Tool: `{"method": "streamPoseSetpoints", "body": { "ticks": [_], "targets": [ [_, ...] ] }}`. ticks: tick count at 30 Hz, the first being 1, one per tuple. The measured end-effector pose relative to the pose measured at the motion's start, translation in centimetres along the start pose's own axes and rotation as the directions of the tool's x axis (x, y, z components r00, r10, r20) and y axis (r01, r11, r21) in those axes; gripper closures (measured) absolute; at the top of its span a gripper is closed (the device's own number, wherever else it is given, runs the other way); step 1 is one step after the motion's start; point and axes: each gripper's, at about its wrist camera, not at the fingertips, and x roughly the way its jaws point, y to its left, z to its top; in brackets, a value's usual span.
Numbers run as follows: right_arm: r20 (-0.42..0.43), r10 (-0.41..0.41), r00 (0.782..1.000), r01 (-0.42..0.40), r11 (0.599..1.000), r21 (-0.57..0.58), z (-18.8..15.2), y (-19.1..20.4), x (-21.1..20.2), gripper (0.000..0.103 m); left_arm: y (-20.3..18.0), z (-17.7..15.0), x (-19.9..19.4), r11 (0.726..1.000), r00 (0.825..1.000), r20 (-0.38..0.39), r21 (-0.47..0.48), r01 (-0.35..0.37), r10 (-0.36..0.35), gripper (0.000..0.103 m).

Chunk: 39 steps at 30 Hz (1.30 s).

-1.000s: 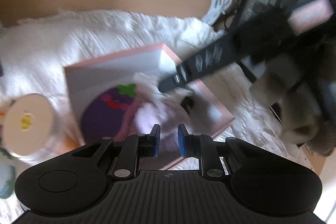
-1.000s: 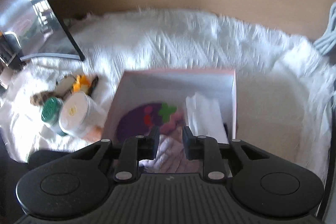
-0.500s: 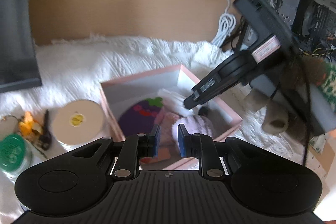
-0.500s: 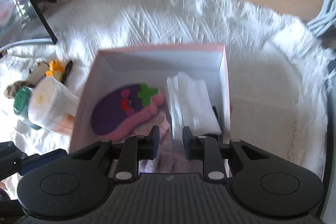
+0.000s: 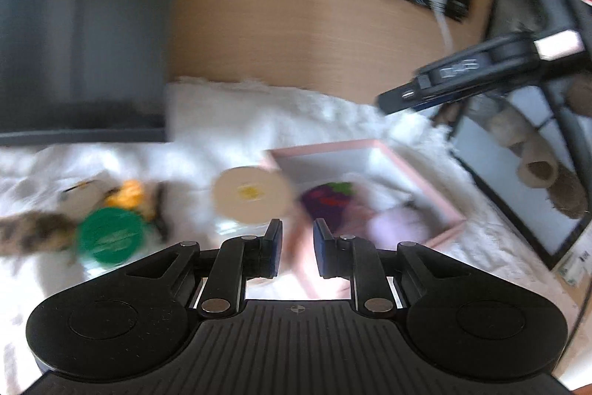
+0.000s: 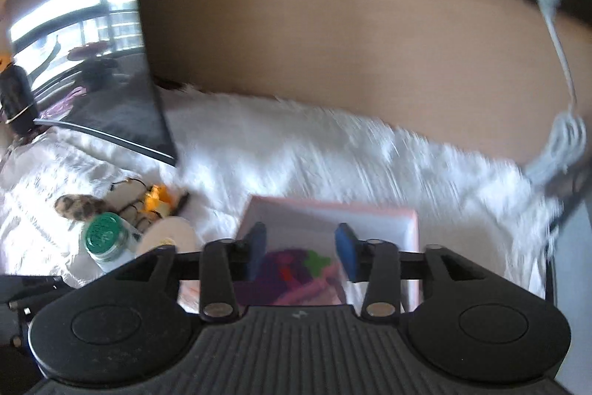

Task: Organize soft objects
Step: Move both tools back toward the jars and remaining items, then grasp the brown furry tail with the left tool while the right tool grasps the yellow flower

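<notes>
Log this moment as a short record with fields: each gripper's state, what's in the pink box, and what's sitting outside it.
left gripper: empty, jaws a narrow gap apart
right gripper: open, empty, above the box
pink box: on white blanket, holds purple plush and lavender soft item
outside box: green-lid jar, cream-lid tub, orange toy
image quality: motion-blurred

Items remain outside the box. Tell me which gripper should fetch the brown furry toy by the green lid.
Left, probably. The left gripper has the brown furry toy near, beside the green lid; the right gripper is open over the pink box.
</notes>
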Motion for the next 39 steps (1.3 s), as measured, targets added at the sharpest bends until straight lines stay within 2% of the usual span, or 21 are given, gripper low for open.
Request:
{"method": "streamPoseSetpoints", "body": {
  "ticks": [3,7,9,11,12,13,14,15,16,18,19,22,23,26,28,31,33,37,39],
  "targets": [
    [0.061,-0.006,0.998,0.011,0.996,-0.084,0.2,3.0,-0.7,0.050,3.9,-0.6,-1.5,0.994,0.994,0.032,-0.048,-0.101,0.103,0.083],
    [0.017,0.069,0.997,-0.066,0.987,-0.144,0.8,6.0,-0.4,0.050,9.6,0.1,-2.7,0.968,0.967,0.055,-0.040,-0.248,0.250,0.083],
    [-0.007,0.103,0.995,-0.102,0.981,-0.167,1.0,7.3,-0.2,0.050,12.3,1.2,-2.7,0.960,0.959,0.052,0.034,-0.279,0.277,0.083],
    [-0.025,0.125,0.992,-0.128,0.972,-0.197,1.1,8.6,0.0,0.050,14.1,2.3,-1.8,0.949,0.965,-0.006,0.186,-0.256,0.261,0.083],
    [-0.036,0.135,0.990,-0.139,0.967,-0.212,1.2,9.3,0.1,0.050,14.6,2.6,-1.0,0.925,0.963,-0.040,0.290,-0.245,0.267,0.082],
    [-0.051,0.146,0.988,-0.154,0.961,-0.228,1.3,9.9,0.3,0.050,14.7,2.4,-0.4,0.878,0.957,-0.046,0.410,-0.245,0.288,0.082],
    [-0.062,0.155,0.986,-0.165,0.956,-0.243,1.3,10.6,0.3,0.050,14.5,2.2,0.3,0.814,0.952,-0.043,0.531,-0.236,0.305,0.082],
    [-0.071,0.162,0.984,-0.175,0.950,-0.259,1.4,11.3,0.4,0.050,14.4,2.0,1.0,0.765,0.950,-0.068,0.612,-0.202,0.305,0.081],
    [-0.077,0.170,0.982,-0.185,0.944,-0.274,1.5,11.9,0.6,0.050,14.5,1.9,1.7,0.744,0.949,-0.102,0.648,-0.164,0.298,0.078],
    [-0.091,0.185,0.979,-0.204,0.934,-0.295,1.7,12.8,0.9,0.050,14.5,2.0,2.8,0.729,0.950,-0.169,0.679,-0.081,0.263,0.077],
    [-0.096,0.191,0.977,-0.211,0.930,-0.299,1.8,13.2,1.0,0.050,14.4,1.9,3.4,0.710,0.947,-0.197,0.703,-0.043,0.252,0.077],
    [-0.115,0.202,0.973,-0.228,0.925,-0.304,1.9,14.0,1.5,0.050,13.9,0.9,5.4,0.604,0.934,-0.239,0.796,0.032,0.266,0.077],
    [-0.121,0.204,0.972,-0.232,0.924,-0.305,1.8,14.1,1.7,0.050,13.9,0.6,6.1,0.582,0.927,-0.257,0.811,0.054,0.273,0.077],
    [-0.138,0.203,0.969,-0.236,0.924,-0.299,1.6,14.2,2.1,0.050,14.1,-0.4,7.9,0.546,0.916,-0.286,0.833,0.091,0.283,0.077],
    [-0.144,0.201,0.969,-0.235,0.928,-0.288,1.5,14.0,2.5,0.050,14.5,-0.9,8.8,0.541,0.916,-0.278,0.837,0.084,0.289,0.077],
    [-0.159,0.190,0.969,-0.228,0.936,-0.269,1.2,13.4,2.7,0.050,15.3,-0.7,9.8,0.579,0.915,-0.298,0.810,0.092,0.272,0.072],
    [-0.167,0.178,0.970,-0.217,0.942,-0.255,1.2,12.9,2.9,0.050,15.4,-0.8,10.2,0.579,0.914,-0.301,0.810,0.095,0.271,0.072],
    [-0.166,0.162,0.973,-0.198,0.953,-0.230,1.4,12.2,3.1,0.050,15.2,-1.0,10.6,0.580,0.916,-0.287,0.811,0.076,0.281,0.076],
    [-0.167,0.167,0.972,-0.201,0.956,-0.213,1.7,12.0,3.1,0.050,15.5,-1.3,10.2,0.592,0.926,-0.248,0.805,0.034,0.285,0.081]
  ]
}}
